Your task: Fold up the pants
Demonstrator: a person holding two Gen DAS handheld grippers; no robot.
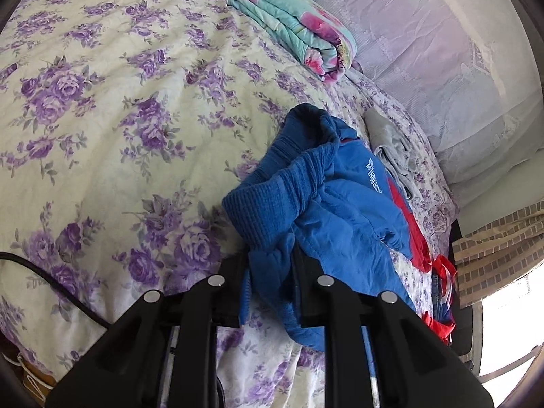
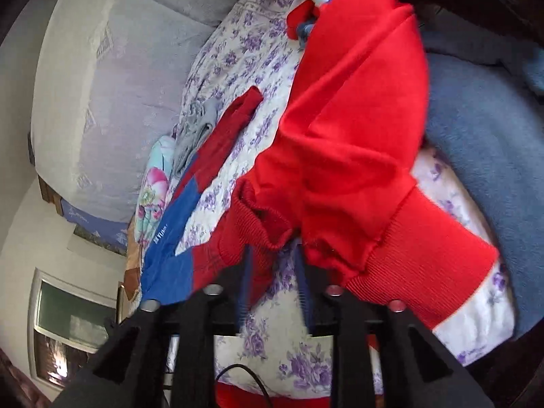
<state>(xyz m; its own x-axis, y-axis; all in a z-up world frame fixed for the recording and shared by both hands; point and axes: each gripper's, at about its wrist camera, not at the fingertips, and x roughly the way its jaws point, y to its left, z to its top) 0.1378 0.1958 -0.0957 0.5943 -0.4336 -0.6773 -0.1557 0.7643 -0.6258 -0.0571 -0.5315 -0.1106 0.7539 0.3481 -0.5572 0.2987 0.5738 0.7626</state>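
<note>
Pants (image 1: 326,197), blue and red, lie bunched on the bed (image 1: 102,129) near its right side in the left wrist view. Blue ribbed cuff up front, red panel trailing toward the bed edge.

Left hand-held gripper (image 1: 272,272): jaws nearly pressed together, pinching blue fabric of the pants; cloth hangs out below the fingers.

Right hand-held gripper (image 2: 273,258): jaws partly spread. A red ribbed cuff (image 2: 261,224) of the pants sits at the fingertips, bedsheet showing in the gap lower down. Cannot tell whether the pads press on the cloth. Red leg fabric rises above and to the right of the jaws, blocking much of that view.

Around:
- Floral bedspread, purple roses on cream, covers the bed.
- Folded quilt (image 1: 289,23), teal and pink, at the far side of the bed, well apart from the pants.
- Small grey garment (image 1: 391,146) crumpled just beside the pants, toward the wall.
- Pale lace curtain (image 1: 442,51) along the bed's far side.
- Grey-blue blanket (image 2: 482,156) at the right of the right wrist view, lying partly on the bedspread.
- Black cable (image 1: 51,278) crossing the bedspread at lower left.
- Window (image 2: 68,323) low in the right wrist view.
</note>
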